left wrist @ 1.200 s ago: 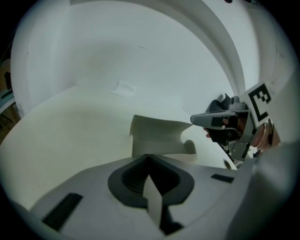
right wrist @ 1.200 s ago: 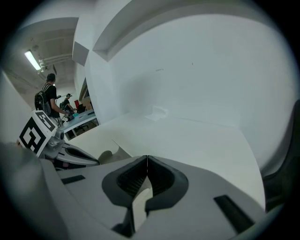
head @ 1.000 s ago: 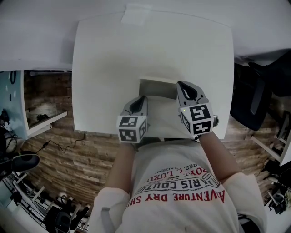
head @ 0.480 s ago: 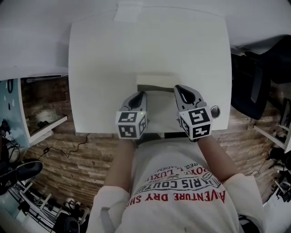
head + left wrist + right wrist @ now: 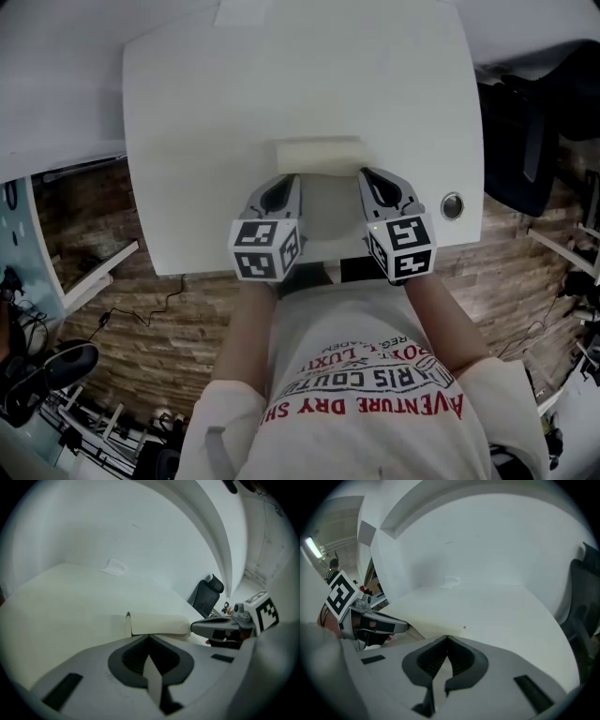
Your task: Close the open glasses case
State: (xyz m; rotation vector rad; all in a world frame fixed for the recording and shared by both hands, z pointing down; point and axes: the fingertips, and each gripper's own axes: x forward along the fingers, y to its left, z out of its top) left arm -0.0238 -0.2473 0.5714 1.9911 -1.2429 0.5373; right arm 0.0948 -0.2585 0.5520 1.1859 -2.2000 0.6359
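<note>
The glasses case (image 5: 323, 192) is cream-white and lies open near the front edge of the white table (image 5: 206, 103). Its lid (image 5: 319, 154) stands up on the far side. My left gripper (image 5: 292, 179) sits at the case's left end and my right gripper (image 5: 365, 174) at its right end, tips close to the lid. In both gripper views the jaws meet at the tips, with nothing between them. The lid (image 5: 159, 624) shows just beyond the left jaws, with the right gripper (image 5: 220, 627) beside it. In the right gripper view the lid (image 5: 433, 620) and the left gripper (image 5: 370, 623) appear.
A round cable hole (image 5: 452, 205) sits in the table to the right of the right gripper. A pale patch of tape (image 5: 246, 11) lies at the table's far edge. A black chair (image 5: 520, 122) stands off the right side. My torso is against the front edge.
The right gripper has drawn back level with the left one, so the two now flank the case evenly. The head view has shifted, and the table sits lower in it.
</note>
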